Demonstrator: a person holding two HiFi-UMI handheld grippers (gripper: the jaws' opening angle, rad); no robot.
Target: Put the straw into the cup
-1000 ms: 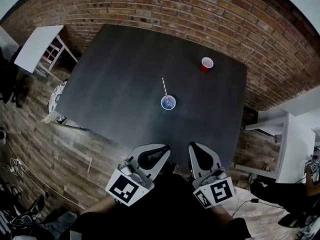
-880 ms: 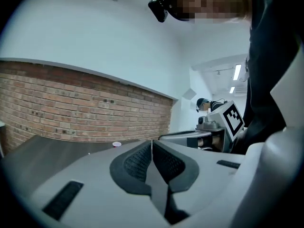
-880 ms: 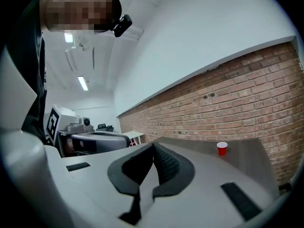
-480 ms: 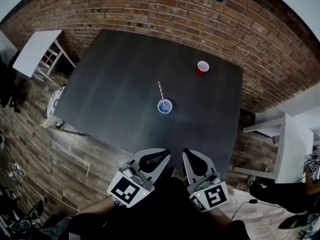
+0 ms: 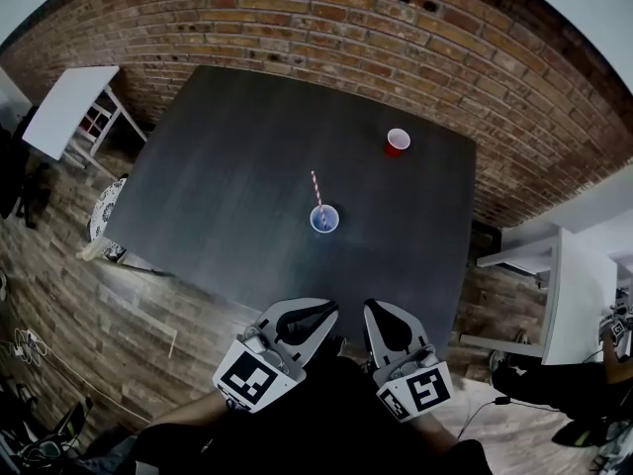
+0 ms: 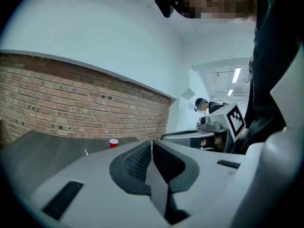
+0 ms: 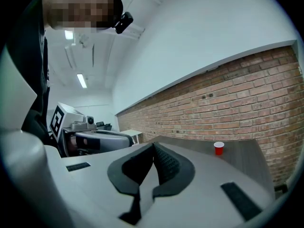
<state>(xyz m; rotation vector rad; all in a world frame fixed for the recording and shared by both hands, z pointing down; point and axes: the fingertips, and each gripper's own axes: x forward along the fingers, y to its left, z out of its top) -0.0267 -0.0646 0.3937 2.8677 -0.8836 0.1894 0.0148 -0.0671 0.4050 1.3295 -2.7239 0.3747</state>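
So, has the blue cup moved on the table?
No. The blue cup keeps its place against the red cup on the table; only the head view shifted.

straw (image 5: 316, 188) in cup (image 5: 323, 220), mid-table (image 5: 218, 166)

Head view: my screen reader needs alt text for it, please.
A striped straw stands in a blue cup on the dark table, a red cup beyond it. The left gripper and right gripper are shut, low in the frame.
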